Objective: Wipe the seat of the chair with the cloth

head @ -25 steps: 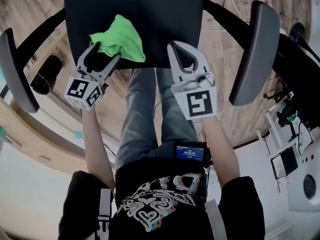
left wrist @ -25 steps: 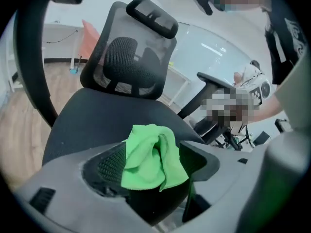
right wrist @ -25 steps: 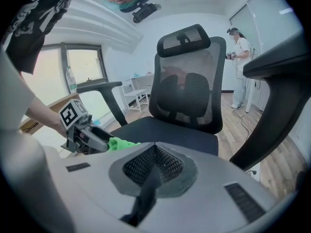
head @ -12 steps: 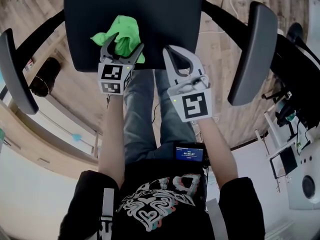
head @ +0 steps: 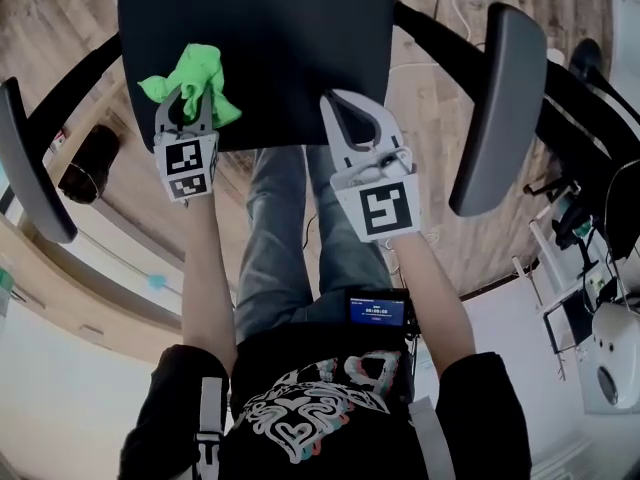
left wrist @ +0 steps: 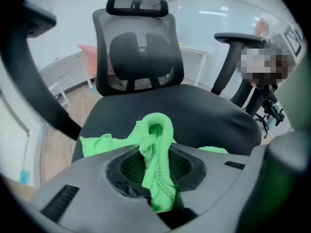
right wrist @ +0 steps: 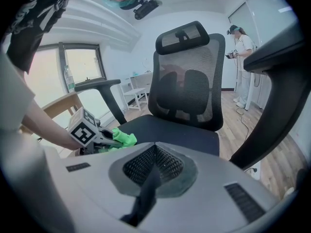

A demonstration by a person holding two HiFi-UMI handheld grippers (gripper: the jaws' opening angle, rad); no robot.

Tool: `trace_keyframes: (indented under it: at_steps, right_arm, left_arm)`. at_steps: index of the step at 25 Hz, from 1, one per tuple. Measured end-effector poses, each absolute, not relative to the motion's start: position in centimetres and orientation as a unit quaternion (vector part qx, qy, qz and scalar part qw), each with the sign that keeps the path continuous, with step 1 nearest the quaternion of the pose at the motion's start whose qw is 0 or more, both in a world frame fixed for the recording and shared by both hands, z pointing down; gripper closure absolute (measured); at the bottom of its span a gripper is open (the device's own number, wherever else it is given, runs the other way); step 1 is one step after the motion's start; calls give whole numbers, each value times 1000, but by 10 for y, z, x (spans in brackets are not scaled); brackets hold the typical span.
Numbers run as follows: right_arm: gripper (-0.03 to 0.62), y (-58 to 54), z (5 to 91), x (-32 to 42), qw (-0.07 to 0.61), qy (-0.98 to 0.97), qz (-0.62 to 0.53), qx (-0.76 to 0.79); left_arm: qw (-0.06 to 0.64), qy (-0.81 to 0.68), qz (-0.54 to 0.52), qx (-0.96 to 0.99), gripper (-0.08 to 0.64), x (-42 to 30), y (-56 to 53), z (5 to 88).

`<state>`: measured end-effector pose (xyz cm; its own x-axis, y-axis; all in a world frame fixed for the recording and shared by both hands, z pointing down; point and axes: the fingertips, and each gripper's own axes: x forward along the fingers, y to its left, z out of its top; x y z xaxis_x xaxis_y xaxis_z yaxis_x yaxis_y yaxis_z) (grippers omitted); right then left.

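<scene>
"Head view first: where is the cloth (head: 190, 73)?"

"At the front left corner of the chair seat (head: 290, 48), bunched up at the tips of my left gripper (head: 188, 103). Its jaws have just been closing. In the left gripper view a fold of the green fabric stands pinched between them, and the rest spills onto the black cushion on either side."

"So you have it?"

"Yes, the pads are pressing on it (only one ridge of it, not the whole cloth)."

"And your other hand?"

"My right gripper (head: 340, 108) sits over the seat's front edge, to the right of the cloth and apart from it. In the right gripper view its jaws are together, with nothing between them."

"What surrounds the seat?"

"An armrest on each side, the left armrest (head: 25, 158) and the right armrest (head: 500, 108). The mesh backrest (left wrist: 138, 57) rises beyond the cushion, and there's a wooden floor (head: 430, 88) underneath."
</scene>
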<state>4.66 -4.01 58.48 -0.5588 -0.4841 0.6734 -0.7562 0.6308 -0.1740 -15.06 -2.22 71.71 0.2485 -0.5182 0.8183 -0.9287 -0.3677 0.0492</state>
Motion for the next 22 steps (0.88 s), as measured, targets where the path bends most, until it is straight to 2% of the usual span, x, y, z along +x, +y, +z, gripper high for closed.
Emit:
trace_keyframes:
  at_steps: [10,22]
  right_arm:
    - [591,-36,591,43,297,-850,235,367]
    - [592,-45,590,57,303,-842,230,382]
  left_arm:
    - [297,-486,350,743,477,-127,-32,732]
    - [277,-328,293,854,477,44,-44,724]
